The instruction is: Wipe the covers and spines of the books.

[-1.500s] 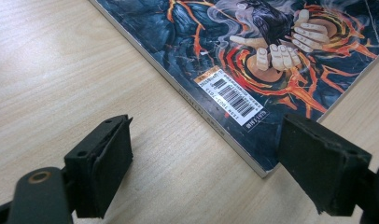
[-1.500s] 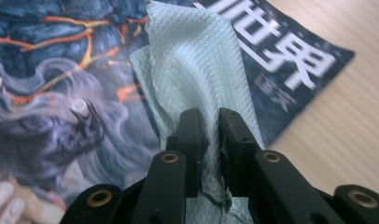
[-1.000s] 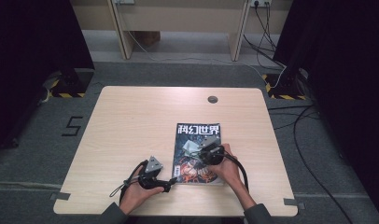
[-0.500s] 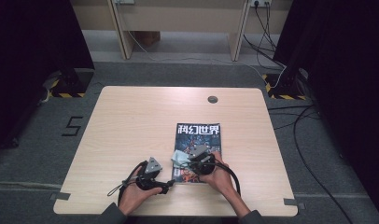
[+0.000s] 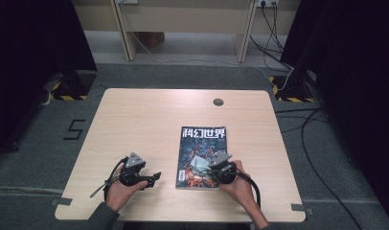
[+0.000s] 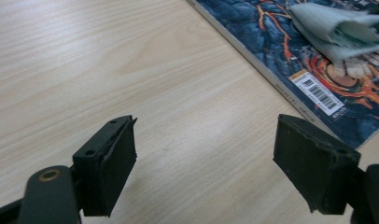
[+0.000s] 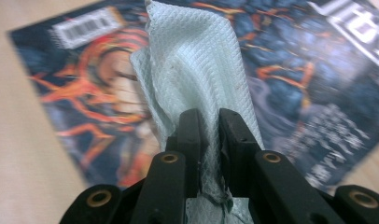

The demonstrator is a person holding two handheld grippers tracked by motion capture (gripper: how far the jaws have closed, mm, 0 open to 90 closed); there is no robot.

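Right gripper view is showing the right claw point(image 7: 210, 135) pinching a pale green cloth point(image 7: 192, 60) tight between its jaws, the cloth draping forward onto the magazine point(image 7: 290, 65) just beneath it. High view is showing the left claw point(image 5: 152, 178) hovering over bare tabletop point(image 5: 135, 120), jaws standing wide with nothing between them after closing a touch, the magazine's edge lying just beyond its right jaw.
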